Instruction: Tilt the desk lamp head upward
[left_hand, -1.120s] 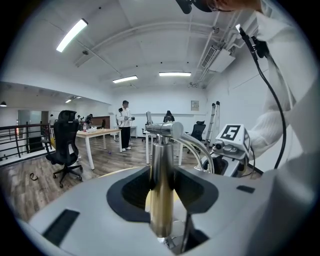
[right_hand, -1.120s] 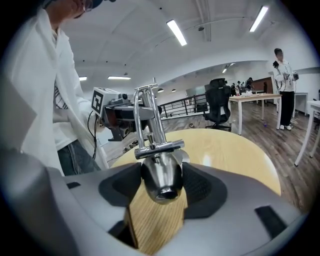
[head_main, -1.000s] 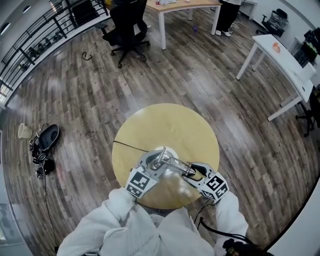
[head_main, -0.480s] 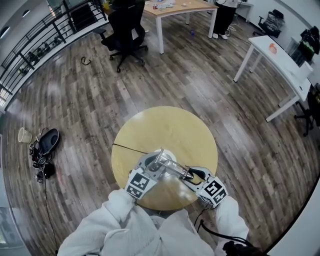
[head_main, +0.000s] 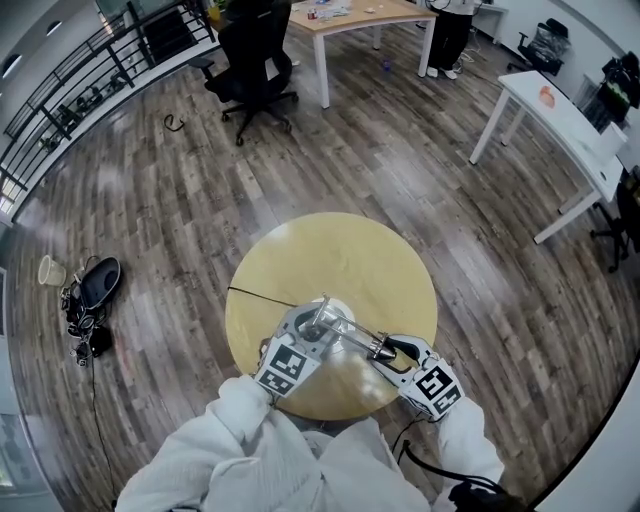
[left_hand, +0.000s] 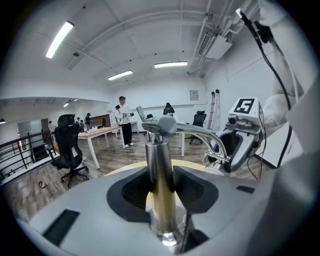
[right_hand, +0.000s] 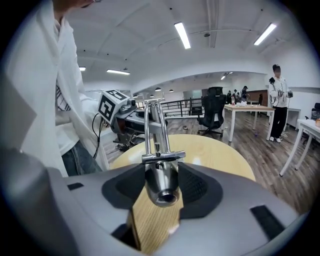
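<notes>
A chrome desk lamp (head_main: 345, 330) stands near the front of the round wooden table (head_main: 330, 255). My left gripper (head_main: 312, 332) is shut on its upright post (left_hand: 159, 170), with a dark pad pressed on each side. The lamp's arm runs right to the small cylindrical lamp head (right_hand: 161, 186), which points down at the tabletop. My right gripper (head_main: 392, 352) has this head between its jaws, which are closing, and the pads touch its sides. The right gripper (left_hand: 239, 137) also shows past the post in the left gripper view, and the left gripper (right_hand: 119, 116) behind the lamp in the right gripper view.
A thin black cable (head_main: 258, 292) crosses the table's left part. Wood floor lies all around. A black office chair (head_main: 255, 55) and a wooden desk (head_main: 350, 15) stand far behind, a white table (head_main: 560, 110) at the right. A bag (head_main: 92, 285) and cup (head_main: 47, 268) lie at the left.
The right gripper's jaws have drawn in round the lamp head. The left gripper keeps its hold on the post, and the lamp has barely moved.
</notes>
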